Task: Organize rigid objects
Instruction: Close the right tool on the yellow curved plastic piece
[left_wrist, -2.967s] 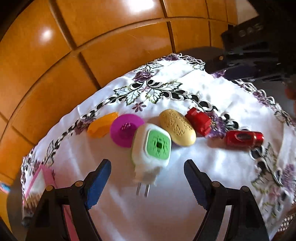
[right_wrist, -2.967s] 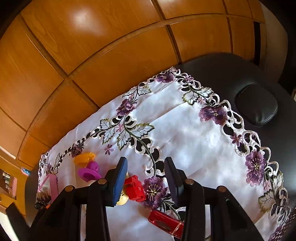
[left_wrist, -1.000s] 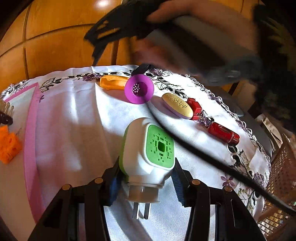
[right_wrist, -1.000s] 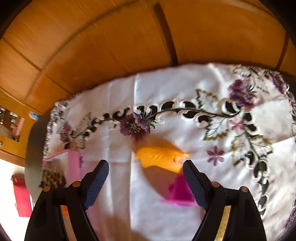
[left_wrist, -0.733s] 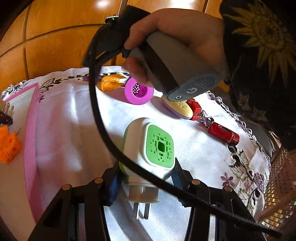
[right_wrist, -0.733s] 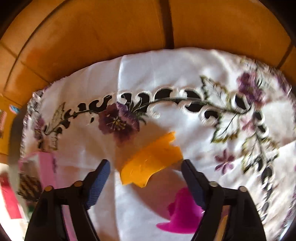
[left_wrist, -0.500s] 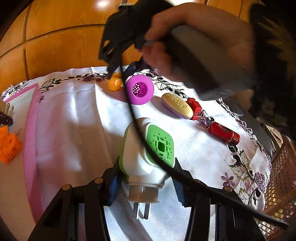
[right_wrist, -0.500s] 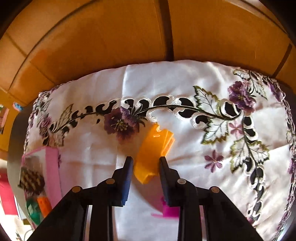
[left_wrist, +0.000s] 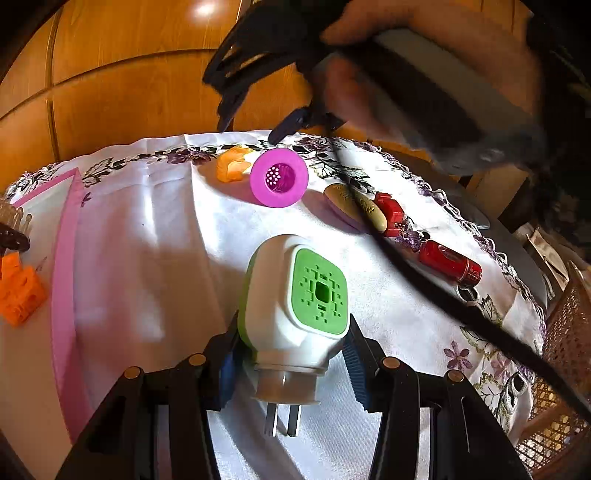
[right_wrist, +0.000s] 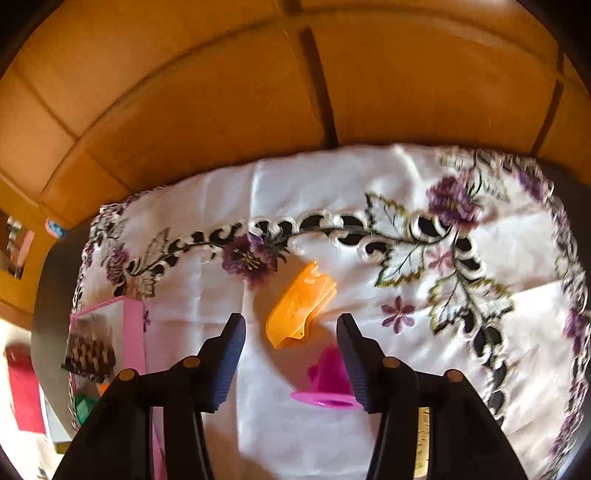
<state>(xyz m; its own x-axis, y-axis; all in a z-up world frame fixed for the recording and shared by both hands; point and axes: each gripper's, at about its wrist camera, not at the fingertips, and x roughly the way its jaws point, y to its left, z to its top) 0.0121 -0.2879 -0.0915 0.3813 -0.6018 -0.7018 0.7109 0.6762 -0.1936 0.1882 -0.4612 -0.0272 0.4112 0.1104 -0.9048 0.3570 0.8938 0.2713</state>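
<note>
My left gripper (left_wrist: 290, 363) is shut on a white and green plug-in device (left_wrist: 295, 306), its prongs pointing toward the camera, held above the white embroidered cloth (left_wrist: 147, 240). My right gripper (right_wrist: 291, 354) is open and empty, raised above an orange plastic piece (right_wrist: 301, 306) that lies on the cloth (right_wrist: 221, 206); the piece also shows in the left wrist view (left_wrist: 232, 168). A magenta funnel-shaped piece (left_wrist: 279, 179) lies beside it, and shows in the right wrist view (right_wrist: 328, 384) too. The right gripper shows blurred at the top of the left wrist view (left_wrist: 251, 122).
A tan oval case (left_wrist: 356, 210), a red block (left_wrist: 391, 218) and a red cylinder (left_wrist: 450, 264) lie in a row on the cloth. A pink-rimmed tray (left_wrist: 66, 258) with an orange block (left_wrist: 18, 291) stands at left. A wicker basket (left_wrist: 565, 350) stands at right. Wooden panels stand behind.
My right gripper closed on the orange piece, turned it, then opened and lifted off, leaving it on the cloth. My left gripper keeps holding the plug-in device still.
</note>
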